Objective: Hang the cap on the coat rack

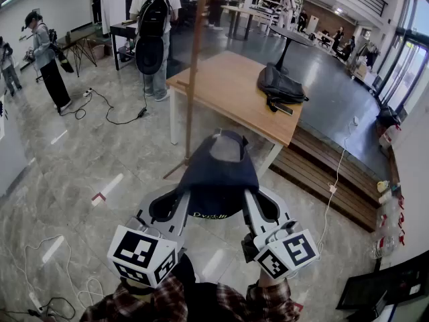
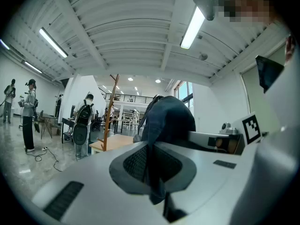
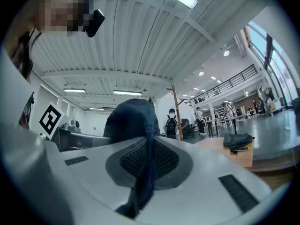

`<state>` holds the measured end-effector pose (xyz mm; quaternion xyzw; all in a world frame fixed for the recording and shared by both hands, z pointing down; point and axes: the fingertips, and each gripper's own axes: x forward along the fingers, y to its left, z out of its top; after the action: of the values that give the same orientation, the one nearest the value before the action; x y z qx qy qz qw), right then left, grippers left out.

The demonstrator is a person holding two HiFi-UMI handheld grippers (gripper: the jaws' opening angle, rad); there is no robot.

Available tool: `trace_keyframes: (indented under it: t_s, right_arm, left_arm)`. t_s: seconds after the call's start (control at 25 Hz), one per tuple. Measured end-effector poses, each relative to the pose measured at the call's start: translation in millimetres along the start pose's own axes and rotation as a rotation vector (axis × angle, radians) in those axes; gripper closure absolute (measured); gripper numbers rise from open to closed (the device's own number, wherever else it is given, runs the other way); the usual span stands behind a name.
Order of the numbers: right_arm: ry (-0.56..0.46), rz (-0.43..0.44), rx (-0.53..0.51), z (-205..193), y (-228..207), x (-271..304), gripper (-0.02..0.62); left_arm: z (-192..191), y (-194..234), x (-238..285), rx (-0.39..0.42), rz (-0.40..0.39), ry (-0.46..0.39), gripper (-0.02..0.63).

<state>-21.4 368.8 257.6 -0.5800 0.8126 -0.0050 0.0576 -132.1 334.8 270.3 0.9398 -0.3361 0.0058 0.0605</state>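
Observation:
A dark navy cap (image 1: 218, 174) hangs between my two grippers, held up level in front of me. My left gripper (image 1: 182, 201) is shut on the cap's left edge, and a fold of cap fabric (image 2: 152, 182) is pinched in its jaws. On the other side my right gripper (image 1: 249, 200) is shut on the right edge, with a strip of cloth (image 3: 146, 172) clamped between its pads. The cap's crown (image 2: 169, 118) bulges above both pairs of jaws. The wooden coat rack (image 1: 196, 66) stands just beyond the cap, its pole rising out of frame.
A wooden table (image 1: 224, 89) with a black backpack (image 1: 281, 86) stands right behind the rack. A low wooden platform (image 1: 335, 180) runs along the right. Cables (image 1: 107, 109) lie on the tiled floor to the left, where people (image 1: 153, 29) stand.

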Motion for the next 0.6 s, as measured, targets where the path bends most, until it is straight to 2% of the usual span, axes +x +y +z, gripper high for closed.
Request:
trace_keyframes:
  t_s: [0.28,0.6]
  right_arm:
    - [0.020,0.008,0.021,-10,-23,21,0.577]
    - [0.045,0.003,0.019,-22,-64,98,0.577]
  left_arm:
    - [-7,13,27,-0.011,0.012,0.020,0.589]
    - [-10,71,94,-0.032,0.007,0.039,0.589]
